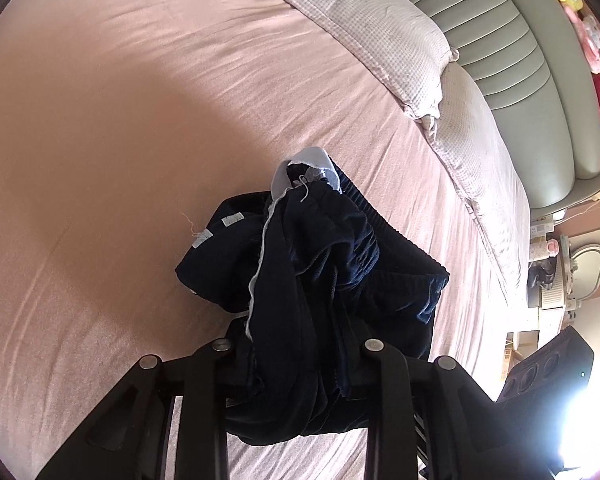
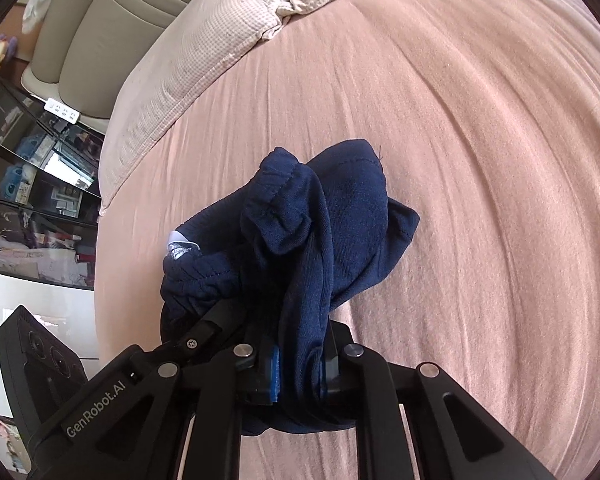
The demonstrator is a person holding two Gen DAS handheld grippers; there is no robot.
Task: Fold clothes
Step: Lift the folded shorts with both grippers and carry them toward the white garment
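You have the crumpled navy fabric garment bunched up over the middle of the pink-sheeted bed, caught between both grippers. Behind it, along the bed's head edge, lie two waffle-textured cream pillows, end to end. Behind those stands the ribbed grey padded headboard. Off the bed's side edge, left in your right wrist view, stands a dark glass-fronted cabinet.

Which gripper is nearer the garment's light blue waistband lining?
Left, judging by the views. The left gripper grips the navy garment on the side where the light blue lining stands up. The right gripper grips the other side, lining mostly hidden behind folds.
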